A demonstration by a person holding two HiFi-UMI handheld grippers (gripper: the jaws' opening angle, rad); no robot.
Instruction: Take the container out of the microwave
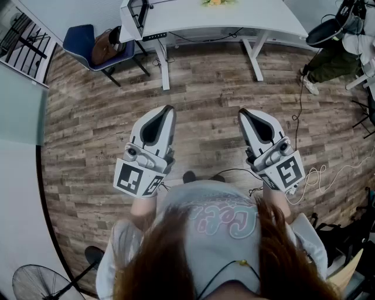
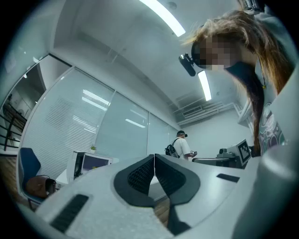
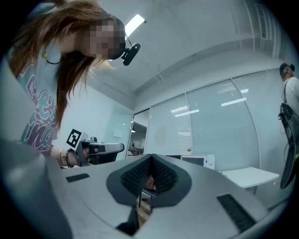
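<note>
The white microwave (image 1: 136,14) stands on the left end of a white desk (image 1: 234,20) at the far side of the room. It also shows small in the left gripper view as the microwave (image 2: 87,165) and in the right gripper view as the microwave (image 3: 200,161). No container is visible in any view. My left gripper (image 1: 169,109) and right gripper (image 1: 242,111) are held side by side over the wooden floor, well short of the desk. Both are shut with nothing between the jaws, as the left gripper (image 2: 154,157) and right gripper (image 3: 150,158) show close up.
A blue chair (image 1: 82,41) carrying a brown bag (image 1: 105,45) stands left of the desk. Cables (image 1: 310,179) trail on the floor at the right, and a fan (image 1: 41,284) is at the near left. A person (image 2: 182,145) stands far off by the glass wall.
</note>
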